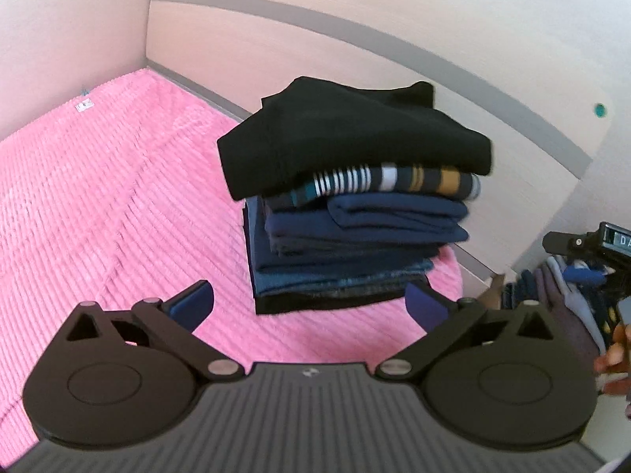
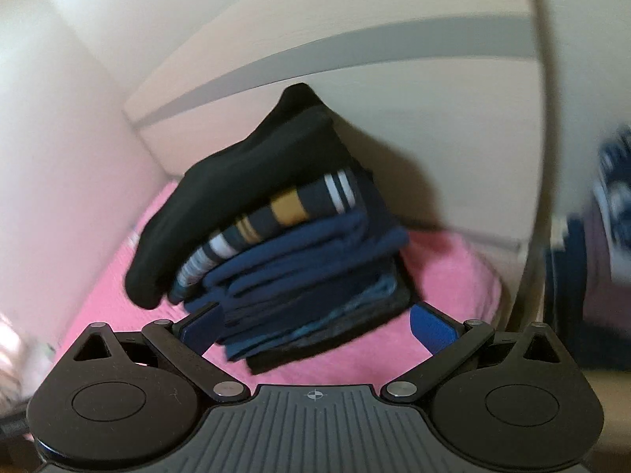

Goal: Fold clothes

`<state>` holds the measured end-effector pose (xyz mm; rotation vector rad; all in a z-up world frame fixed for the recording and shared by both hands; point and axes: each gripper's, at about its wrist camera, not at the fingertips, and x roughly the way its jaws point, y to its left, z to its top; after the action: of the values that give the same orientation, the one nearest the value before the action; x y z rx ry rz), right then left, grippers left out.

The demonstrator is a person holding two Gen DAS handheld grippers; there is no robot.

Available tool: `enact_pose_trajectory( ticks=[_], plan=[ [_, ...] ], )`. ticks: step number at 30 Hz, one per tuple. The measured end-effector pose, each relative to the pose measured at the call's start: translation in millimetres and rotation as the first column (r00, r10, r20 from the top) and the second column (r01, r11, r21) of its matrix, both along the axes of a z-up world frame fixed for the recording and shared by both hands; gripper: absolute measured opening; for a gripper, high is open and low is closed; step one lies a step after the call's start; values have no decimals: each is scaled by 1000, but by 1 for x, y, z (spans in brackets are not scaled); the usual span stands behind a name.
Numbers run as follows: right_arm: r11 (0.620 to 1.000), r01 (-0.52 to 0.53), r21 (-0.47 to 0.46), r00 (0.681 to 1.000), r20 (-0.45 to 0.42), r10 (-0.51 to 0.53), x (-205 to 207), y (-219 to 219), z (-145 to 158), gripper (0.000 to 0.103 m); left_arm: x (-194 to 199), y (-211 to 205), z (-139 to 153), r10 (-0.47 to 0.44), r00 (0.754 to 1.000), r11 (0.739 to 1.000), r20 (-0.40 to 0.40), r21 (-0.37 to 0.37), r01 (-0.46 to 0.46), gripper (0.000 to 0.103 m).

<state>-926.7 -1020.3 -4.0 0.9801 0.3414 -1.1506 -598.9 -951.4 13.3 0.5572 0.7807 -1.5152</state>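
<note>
Item: stack of folded clothes (image 1: 355, 205), black garment (image 1: 351, 138) on top, sitting on the pink bedspread (image 1: 98, 205) by the headboard (image 1: 355, 47). We are viewing it at twelve o'clock of both tools, long axis running nine to three. Left gripper (image 1: 311, 301): spread, holding nothing. Right gripper (image 2: 315, 325): spread, empty, seemingly nearer (that view is blurred). Unfolded clothes (image 1: 568, 299) are waiting at three o'clock.

Left tool (image 1: 309, 301), black linkage arms, round black pivot discs, silver screws, blue finger pads (image 1: 193, 303), ribbed grey base with crosshair mark, right tool (image 2: 317, 325) alike
</note>
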Motion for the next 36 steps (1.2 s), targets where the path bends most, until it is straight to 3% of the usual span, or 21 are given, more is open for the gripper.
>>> enact_pose_trajectory(
  ticks=[7, 11, 14, 25, 36],
  plan=[
    [1000, -10, -21, 999, -47, 9, 14, 85, 19, 103, -3, 65, 3, -49, 999, 997, 12, 57, 48, 102],
    [1000, 22, 4, 998, -58, -22, 15, 107, 21, 103, -8, 86, 9, -57, 997, 997, 46, 63, 54, 102],
    [999, 34, 35, 997, -68, -32, 13, 107, 22, 103, -14, 91, 13, -52, 997, 997, 61, 60, 48, 101],
    [993, -118, 24, 990, -70, 119, 1, 67, 38, 103, -46, 76, 25, 64, 994, 996, 85, 61, -69, 101],
    [985, -165, 45, 983, -73, 168, -22, 67, 39, 103, -78, 69, 27, 100, 988, 993, 115, 48, -106, 101]
  ],
)
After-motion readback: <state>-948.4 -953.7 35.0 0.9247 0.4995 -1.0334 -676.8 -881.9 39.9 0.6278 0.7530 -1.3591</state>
